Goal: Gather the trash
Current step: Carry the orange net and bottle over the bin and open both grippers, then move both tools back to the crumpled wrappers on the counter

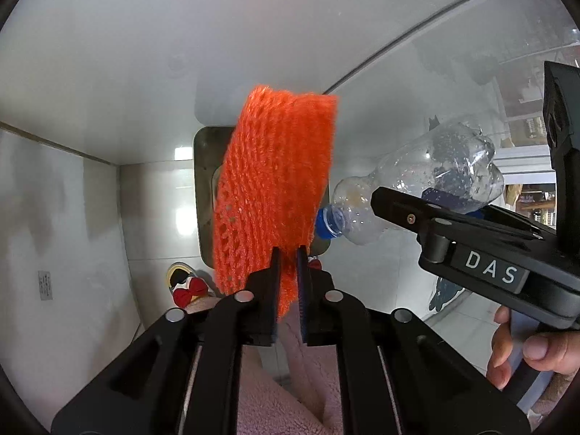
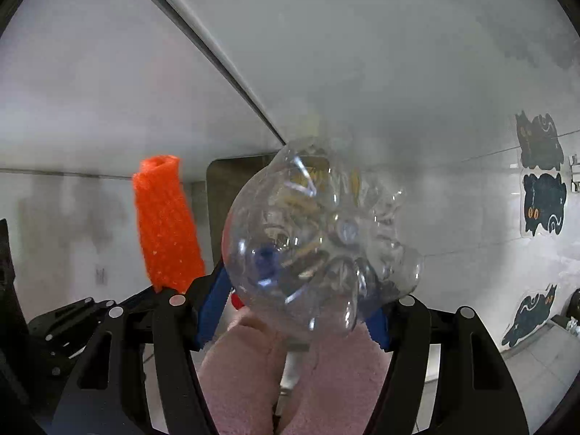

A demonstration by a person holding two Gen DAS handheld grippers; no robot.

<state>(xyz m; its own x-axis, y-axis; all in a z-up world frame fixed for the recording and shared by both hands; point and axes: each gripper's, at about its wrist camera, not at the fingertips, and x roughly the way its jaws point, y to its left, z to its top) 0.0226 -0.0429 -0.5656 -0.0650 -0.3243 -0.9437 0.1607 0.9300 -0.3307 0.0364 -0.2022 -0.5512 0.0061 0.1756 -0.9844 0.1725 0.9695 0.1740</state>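
My left hand-held gripper pinches the lower edge of the orange foam net between nearly closed jaws; it is soft, feather-light and squashy, so an edge grip serves. My right hand-held gripper stands wide, clamped across the body of the clear plastic bottle, which looks empty, light, thin-walled and slippery, best held mid-body. Both hang over the steel bin on the tiled floor.

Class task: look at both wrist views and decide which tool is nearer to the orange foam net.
Left. The left tool has the orange foam net between its fingers; the right tool holds a clear bottle off to the net's side, apart from it.
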